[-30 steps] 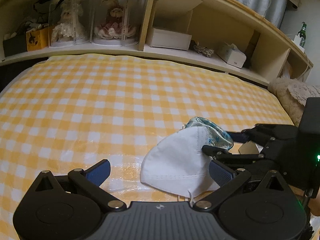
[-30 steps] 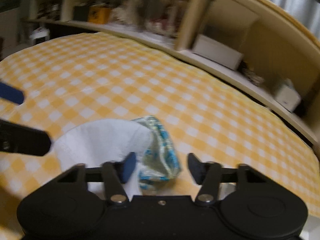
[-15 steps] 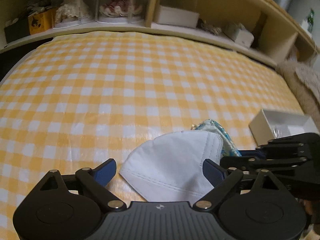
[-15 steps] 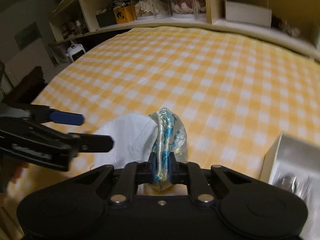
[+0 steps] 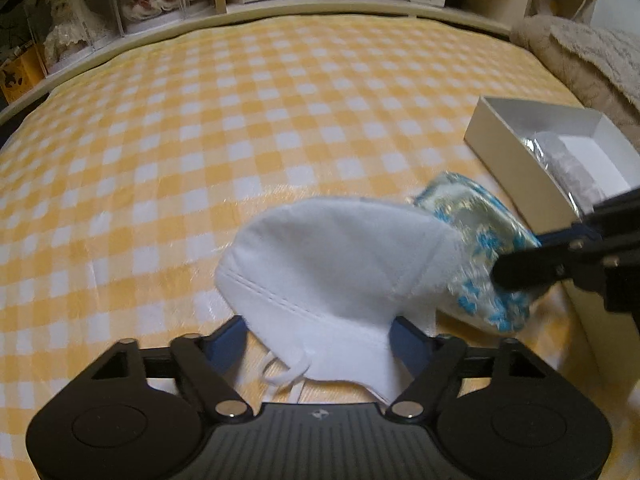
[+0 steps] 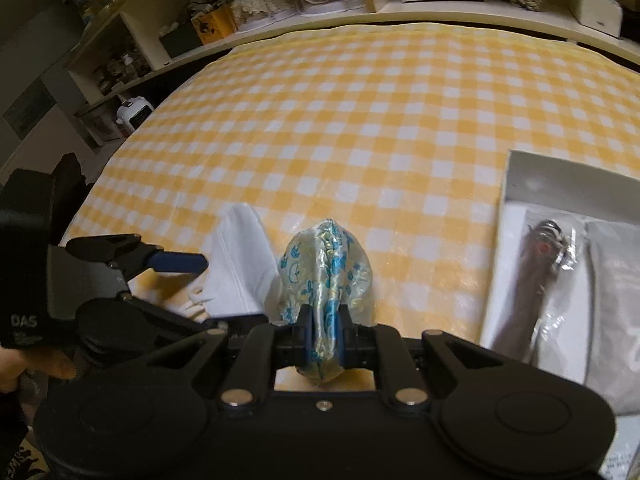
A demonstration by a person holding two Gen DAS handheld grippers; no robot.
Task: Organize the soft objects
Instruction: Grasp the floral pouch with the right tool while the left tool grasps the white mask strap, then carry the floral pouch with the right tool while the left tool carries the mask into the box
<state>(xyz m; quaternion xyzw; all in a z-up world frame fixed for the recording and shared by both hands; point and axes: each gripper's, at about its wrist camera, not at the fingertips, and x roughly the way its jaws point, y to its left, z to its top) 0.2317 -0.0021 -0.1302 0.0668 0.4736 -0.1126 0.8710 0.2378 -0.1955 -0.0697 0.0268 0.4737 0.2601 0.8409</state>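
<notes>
A white face mask lies on the yellow checked cloth. Its narrow end with the ear loop sits between the blue pads of my left gripper. The jaws are closing around it, and I see no firm pinch. Right beside the mask is a shiny pouch with a blue and gold pattern. My right gripper is shut on its near end. In the left wrist view this pouch shows at the right, with the right gripper on it.
An open white box holding bagged items stands just right of the pouch. A beige fluffy blanket lies at the far right. Shelves with doll cases and small boxes run along the back. A hand holds the left gripper.
My right gripper closed on the patterned pouch and shifted with it toward the white box. The left gripper came down over the mask and its jaws narrowed around it.
</notes>
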